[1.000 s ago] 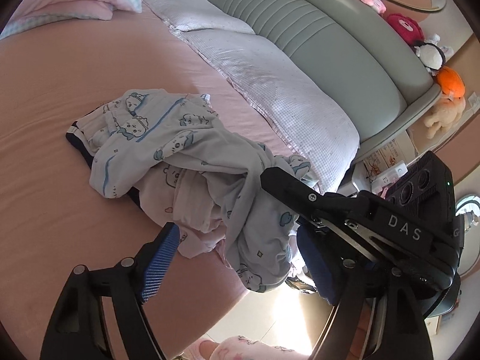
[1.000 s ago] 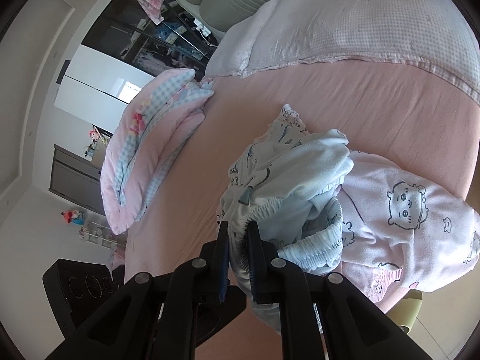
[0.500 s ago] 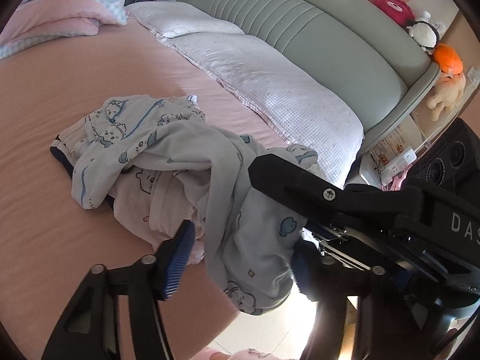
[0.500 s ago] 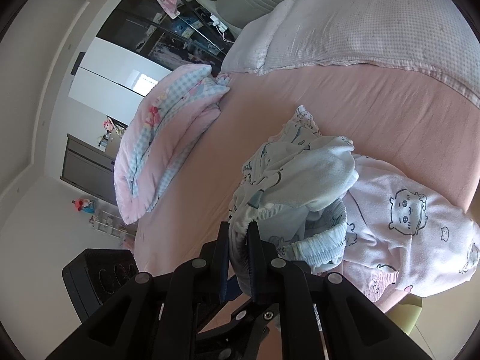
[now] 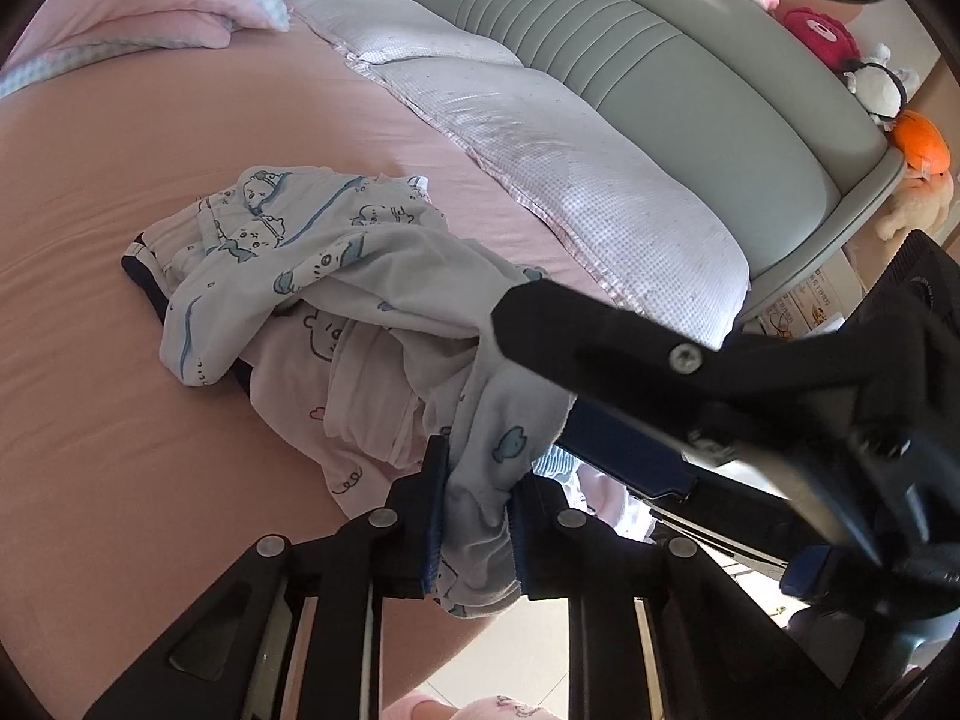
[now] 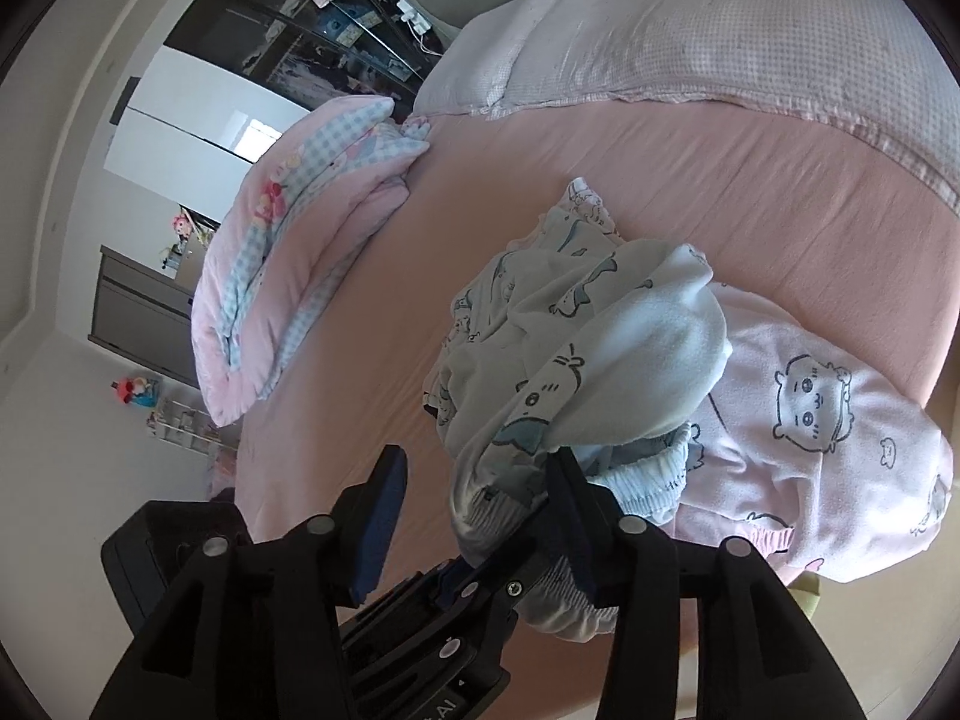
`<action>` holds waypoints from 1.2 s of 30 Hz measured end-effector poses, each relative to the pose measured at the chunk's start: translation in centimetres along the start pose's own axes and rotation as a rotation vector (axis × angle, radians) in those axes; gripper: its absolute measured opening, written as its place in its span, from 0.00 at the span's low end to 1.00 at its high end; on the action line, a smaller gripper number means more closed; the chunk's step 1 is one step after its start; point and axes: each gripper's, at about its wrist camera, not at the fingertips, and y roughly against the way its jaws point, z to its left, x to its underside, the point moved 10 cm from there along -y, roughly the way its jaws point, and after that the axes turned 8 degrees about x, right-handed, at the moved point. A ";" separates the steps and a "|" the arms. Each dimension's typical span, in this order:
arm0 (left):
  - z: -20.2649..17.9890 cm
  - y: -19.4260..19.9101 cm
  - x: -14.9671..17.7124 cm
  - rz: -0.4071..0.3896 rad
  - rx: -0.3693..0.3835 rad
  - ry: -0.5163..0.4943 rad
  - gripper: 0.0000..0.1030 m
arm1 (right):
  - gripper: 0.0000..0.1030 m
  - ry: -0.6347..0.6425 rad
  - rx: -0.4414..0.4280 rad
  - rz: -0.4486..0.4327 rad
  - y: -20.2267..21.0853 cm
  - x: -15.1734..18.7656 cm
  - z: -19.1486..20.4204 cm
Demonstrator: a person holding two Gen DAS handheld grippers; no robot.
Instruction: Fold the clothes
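Note:
A heap of clothes lies near the edge of the pink bed (image 5: 120,420). On top is a pale blue pyjama garment (image 5: 336,252) with cartoon prints, over a pink garment (image 5: 312,360) with bear faces. My left gripper (image 5: 477,516) is shut on a hanging fold of the blue garment. In the right wrist view the blue garment (image 6: 540,324) bunches over the pink one (image 6: 810,420). My right gripper (image 6: 474,510) stands open, with the blue elastic waistband draped against its right finger (image 6: 570,516). One right finger (image 5: 600,348) crosses the left view above the cloth.
Two pale checked pillows (image 5: 570,168) lie along a green padded headboard (image 5: 690,60) topped with plush toys (image 5: 816,30). A folded pink and blue quilt (image 6: 288,252) sits at the far side of the bed. The bed edge and floor (image 5: 510,648) are just below the grippers.
The left gripper went from wide open to shut on the blue garment. The right gripper, earlier shut on the waistband, has opened. The heap shifted slightly.

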 end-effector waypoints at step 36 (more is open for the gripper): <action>3.5 4.3 -0.3 -0.063 0.021 0.057 0.09 | 0.20 -0.031 0.102 -0.139 -1.0 -2.2 -0.5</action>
